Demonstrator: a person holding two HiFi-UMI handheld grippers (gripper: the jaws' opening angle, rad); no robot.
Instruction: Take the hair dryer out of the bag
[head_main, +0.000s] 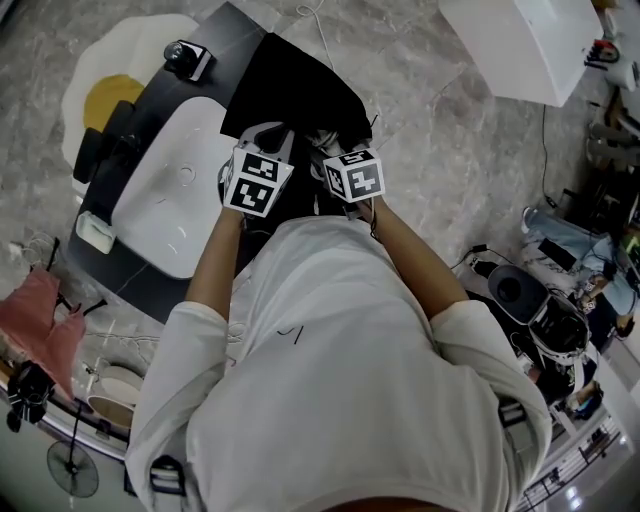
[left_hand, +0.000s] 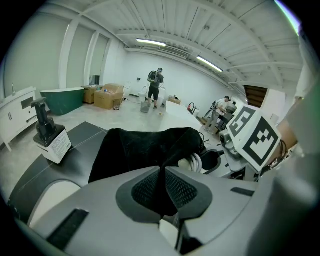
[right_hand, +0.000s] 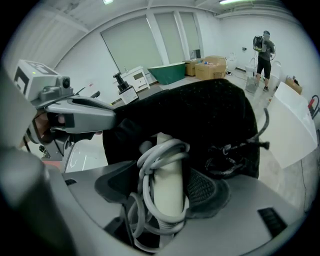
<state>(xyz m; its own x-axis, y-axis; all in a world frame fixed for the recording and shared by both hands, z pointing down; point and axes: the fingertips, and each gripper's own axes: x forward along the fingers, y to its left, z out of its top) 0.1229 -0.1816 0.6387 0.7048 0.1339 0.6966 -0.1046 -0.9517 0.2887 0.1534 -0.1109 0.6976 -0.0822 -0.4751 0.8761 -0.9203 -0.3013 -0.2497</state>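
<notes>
A black fabric bag (head_main: 290, 85) lies on the dark counter (head_main: 215, 45) beyond the sink. My left gripper (left_hand: 163, 172) is shut on a fold of the bag (left_hand: 135, 150) at its open near edge and holds it up. The hair dryer's pale handle (right_hand: 169, 187), wound with a grey cord (right_hand: 150, 165), sticks out of the bag's mouth. My right gripper (right_hand: 161, 192) points steeply down with its jaws spread wide around that handle; the left pad stands clear of it. The coiled cord (left_hand: 195, 161) also shows in the left gripper view. The dryer's head is hidden in the bag (right_hand: 200, 115).
A white sink basin (head_main: 170, 190) is set in the counter left of the bag. A small black device with a card (head_main: 187, 58) stands at the far end. The bag's black drawstring (right_hand: 240, 147) hangs loose. A white box (head_main: 525, 45) sits on the floor, and a person (left_hand: 155, 87) stands far off.
</notes>
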